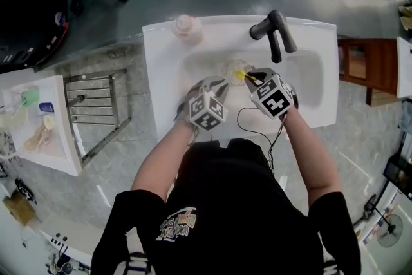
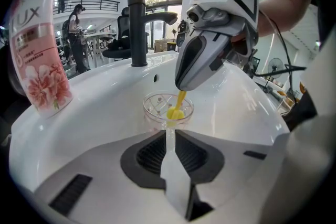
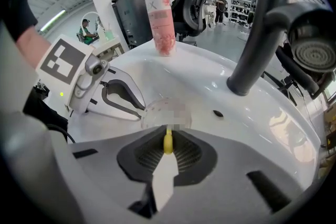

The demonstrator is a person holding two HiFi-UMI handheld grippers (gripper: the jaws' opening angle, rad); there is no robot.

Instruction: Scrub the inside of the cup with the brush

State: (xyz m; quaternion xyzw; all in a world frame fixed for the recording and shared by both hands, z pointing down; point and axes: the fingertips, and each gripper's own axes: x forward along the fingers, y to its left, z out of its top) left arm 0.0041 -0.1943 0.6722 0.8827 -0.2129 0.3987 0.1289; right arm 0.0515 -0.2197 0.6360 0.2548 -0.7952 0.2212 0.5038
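Observation:
A clear plastic cup [image 1: 235, 67] stands in the white sink basin [image 1: 309, 84]. In the left gripper view the cup [image 2: 155, 107] sits just past my left gripper [image 2: 169, 131], whose jaws are closed on its near wall. My right gripper [image 2: 181, 85] comes down from above, shut on the handle of a yellow brush [image 2: 175, 111] whose head is inside the cup. In the right gripper view the brush handle [image 3: 167, 142] sits pinched between the jaws of my right gripper [image 3: 167, 136], and the cup [image 3: 155, 113] beyond is partly blurred. My left gripper [image 3: 137, 108] touches its left side.
A black faucet [image 1: 275, 32] rises at the back of the sink, right of the cup. A pink soap bottle [image 1: 187, 28] stands on the rim at the back left. A metal rack [image 1: 96, 109] lies to the sink's left, a wooden cabinet [image 1: 364, 67] to its right.

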